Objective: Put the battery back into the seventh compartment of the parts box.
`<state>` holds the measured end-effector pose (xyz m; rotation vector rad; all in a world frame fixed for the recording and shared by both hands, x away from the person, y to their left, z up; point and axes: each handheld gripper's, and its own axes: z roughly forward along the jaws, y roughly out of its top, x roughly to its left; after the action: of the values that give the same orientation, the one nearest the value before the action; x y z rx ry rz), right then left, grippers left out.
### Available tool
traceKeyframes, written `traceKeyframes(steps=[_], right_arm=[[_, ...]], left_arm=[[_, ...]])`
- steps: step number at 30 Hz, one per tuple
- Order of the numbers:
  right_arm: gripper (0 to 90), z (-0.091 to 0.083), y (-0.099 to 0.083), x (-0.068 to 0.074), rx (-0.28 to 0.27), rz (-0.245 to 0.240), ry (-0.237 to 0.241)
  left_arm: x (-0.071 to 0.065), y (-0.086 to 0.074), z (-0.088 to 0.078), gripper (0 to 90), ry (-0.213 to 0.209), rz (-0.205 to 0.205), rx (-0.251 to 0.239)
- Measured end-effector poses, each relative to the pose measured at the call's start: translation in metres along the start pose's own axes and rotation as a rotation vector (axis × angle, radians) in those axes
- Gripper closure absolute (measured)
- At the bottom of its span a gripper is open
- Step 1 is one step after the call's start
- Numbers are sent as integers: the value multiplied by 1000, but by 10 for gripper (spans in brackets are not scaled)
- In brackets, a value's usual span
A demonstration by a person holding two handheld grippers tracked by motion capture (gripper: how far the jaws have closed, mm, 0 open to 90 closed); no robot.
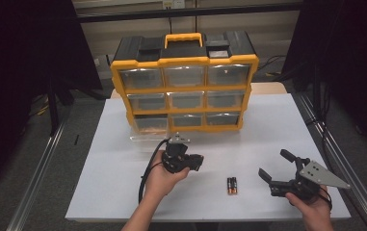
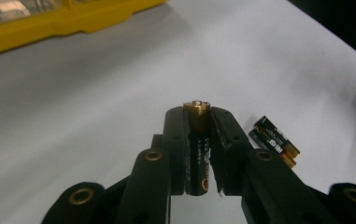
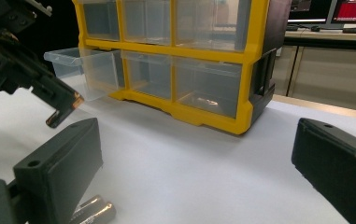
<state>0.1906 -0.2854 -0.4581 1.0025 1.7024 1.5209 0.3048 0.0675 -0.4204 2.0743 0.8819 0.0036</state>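
Just before the yellow-framed drawer cabinet, its clear bottom-left drawer pulled out, the left hand-held gripper clamps a black battery lengthwise, tip toward the drawer.

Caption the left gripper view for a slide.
Left gripper clamps one battery above the white table, two more batteries lying beside.

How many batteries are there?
3. One battery is clamped in the left tool; two batteries lie side by side on the table. The drawers might hide more.
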Motion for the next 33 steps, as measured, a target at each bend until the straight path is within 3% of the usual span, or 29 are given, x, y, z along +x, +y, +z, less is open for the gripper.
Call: traceKeyframes(steps=[15, 33], right_arm=[[16, 0, 0, 0, -1, 6, 1], [16, -1, 0, -1, -2, 2, 0]], left_arm=[[12, 27, -28, 774, 39, -24, -49], [29, 51, -51, 774, 96, -35, -54]])
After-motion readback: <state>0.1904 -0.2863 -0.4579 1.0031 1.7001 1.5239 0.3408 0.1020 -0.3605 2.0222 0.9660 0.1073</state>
